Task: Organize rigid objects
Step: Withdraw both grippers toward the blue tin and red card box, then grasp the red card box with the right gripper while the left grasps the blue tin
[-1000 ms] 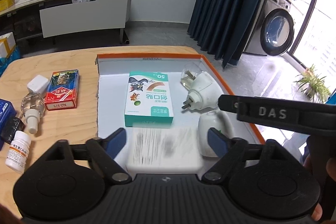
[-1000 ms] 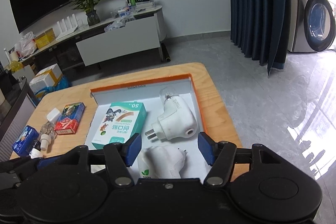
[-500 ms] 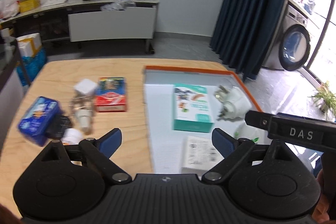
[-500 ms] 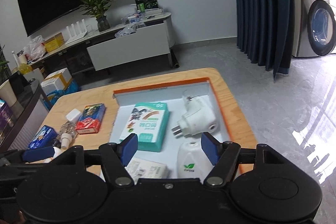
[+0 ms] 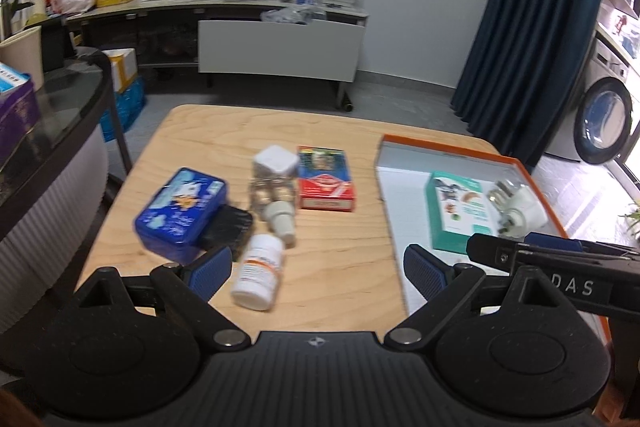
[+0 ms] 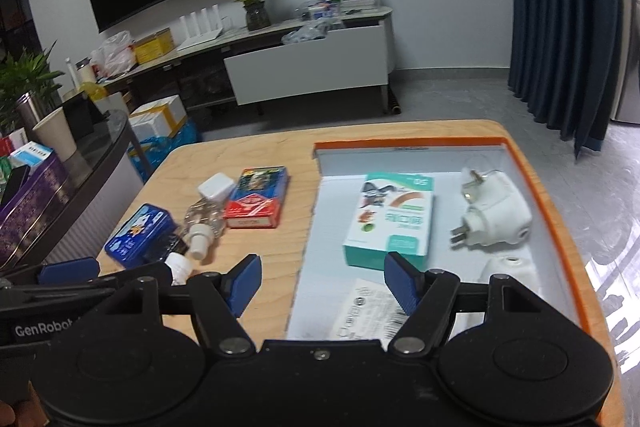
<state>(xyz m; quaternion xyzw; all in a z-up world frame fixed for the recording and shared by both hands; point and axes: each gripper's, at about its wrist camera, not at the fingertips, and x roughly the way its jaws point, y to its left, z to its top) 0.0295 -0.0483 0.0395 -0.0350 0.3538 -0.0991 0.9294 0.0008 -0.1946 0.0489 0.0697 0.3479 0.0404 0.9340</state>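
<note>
Pale wooden surface (image 5: 248,131) carries a white pill bottle (image 5: 259,271), lying just before the left tongs (image 5: 318,269), spread and empty. Right tongs (image 6: 322,277), half spread, empty, hover over the orange-rimmed white tray (image 6: 540,195).

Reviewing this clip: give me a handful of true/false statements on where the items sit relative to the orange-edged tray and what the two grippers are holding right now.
1. The teal box lies inside the orange-edged tray. True.
2. The red card box is in the tray. False: it lies on the wooden table, left of the tray.
3. The left gripper is shut on the white pill bottle. False: its jaws stand wide open, and the bottle lies on the table between them, ungripped.
4. The blue tin is outside the tray. True.
5. The right gripper holds a white plug-in unit. False: it is open and empty after just opening; the unit lies in the tray.
</note>
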